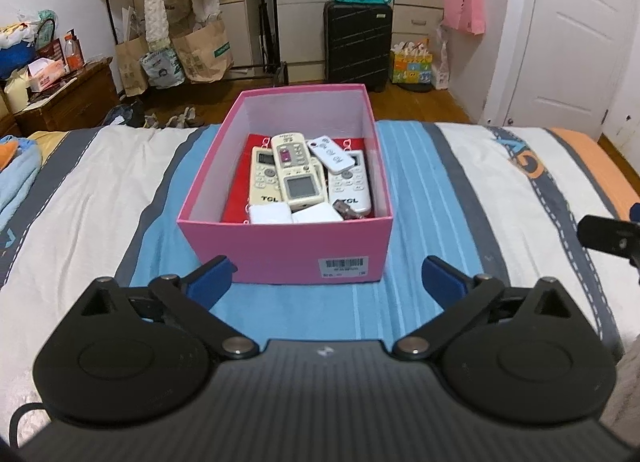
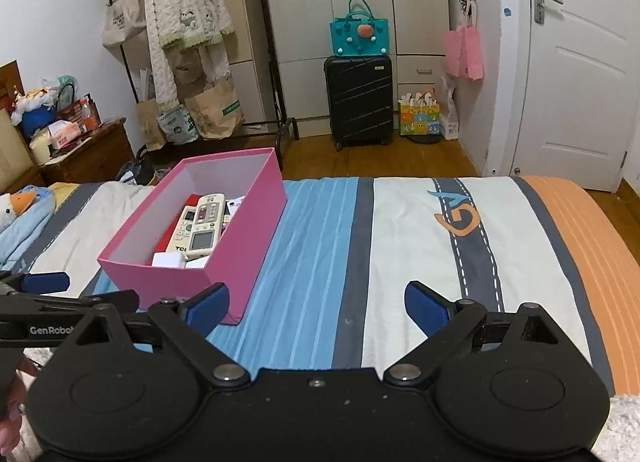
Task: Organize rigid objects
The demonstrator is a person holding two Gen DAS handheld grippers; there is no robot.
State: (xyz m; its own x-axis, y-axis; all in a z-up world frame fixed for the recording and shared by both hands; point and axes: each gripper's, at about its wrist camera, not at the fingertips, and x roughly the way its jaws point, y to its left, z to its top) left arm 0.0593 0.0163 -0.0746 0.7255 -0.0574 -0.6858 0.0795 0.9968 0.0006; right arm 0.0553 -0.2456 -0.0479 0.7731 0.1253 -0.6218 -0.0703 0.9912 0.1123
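Note:
A pink cardboard box (image 1: 280, 246) sits on the striped bedspread (image 1: 432, 189). Inside lie several remote controls: a cream one with a screen (image 1: 294, 169), a TCL one on the left (image 1: 262, 177), a white TCL one on the right (image 1: 352, 189), a small white one (image 1: 330, 153), plus white blocks (image 1: 272, 215) at the near wall. My left gripper (image 1: 326, 280) is open and empty, just short of the box's near wall. My right gripper (image 2: 316, 310) is open and empty over the bedspread, right of the box (image 2: 240, 238).
Beyond the bed's far edge are wooden floor, a black suitcase (image 1: 357, 43) with a teal bag, a clothes rack with paper bags (image 1: 200, 49), a cluttered nightstand (image 1: 68, 97) at the left and a white door (image 1: 576, 29) at the right. A blue plush (image 2: 20, 217) lies far left.

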